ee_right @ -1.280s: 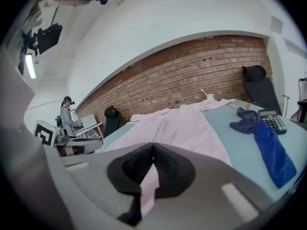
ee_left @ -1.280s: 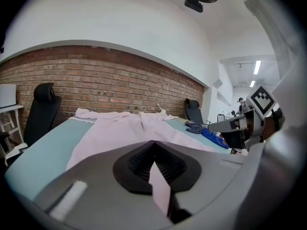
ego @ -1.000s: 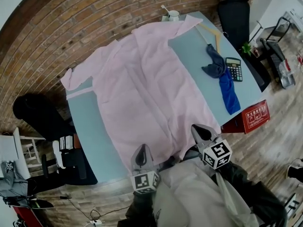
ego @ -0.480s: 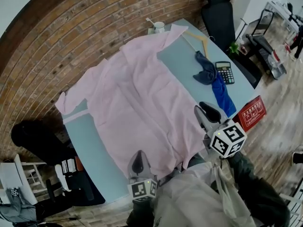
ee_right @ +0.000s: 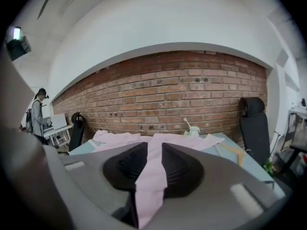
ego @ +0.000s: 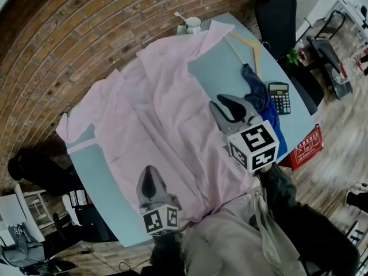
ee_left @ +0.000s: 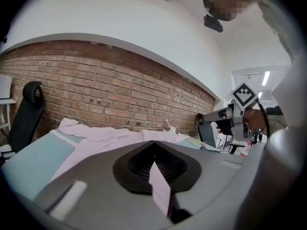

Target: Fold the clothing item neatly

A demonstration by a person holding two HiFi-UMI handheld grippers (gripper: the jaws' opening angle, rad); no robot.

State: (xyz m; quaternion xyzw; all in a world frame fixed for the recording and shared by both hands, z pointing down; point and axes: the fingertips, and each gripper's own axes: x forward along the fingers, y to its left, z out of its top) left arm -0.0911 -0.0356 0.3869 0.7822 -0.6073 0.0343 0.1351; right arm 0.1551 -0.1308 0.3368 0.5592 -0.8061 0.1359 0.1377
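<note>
A pink shirt (ego: 161, 108) lies spread open across the light blue table (ego: 103, 177). At the near hem my left gripper (ego: 148, 181) is shut, and the left gripper view shows a strip of pink cloth (ee_left: 160, 186) pinched between its closed jaws (ee_left: 154, 145). My right gripper (ego: 226, 106) hovers above the shirt's right half. Its jaws (ee_right: 154, 150) stand a little apart, with a thick fold of pink cloth (ee_right: 151, 181) filling the gap between the pads. That fold runs on to the shirt (ee_right: 124, 139) on the table.
At the table's far end stands a white mug (ego: 193, 23), with a wooden hanger (ego: 247, 45) to its right. Further right lie a blue cloth (ego: 261, 99), a calculator (ego: 280, 98) and a red box (ego: 303, 147). A black chair (ego: 282, 16) and a brick wall lie beyond. A person (ee_right: 37, 116) stands at the far left.
My right gripper has risen from the near table edge and travelled forward over the shirt's right half, taking the pink cloth with it. The left gripper has stayed at the near hem.
</note>
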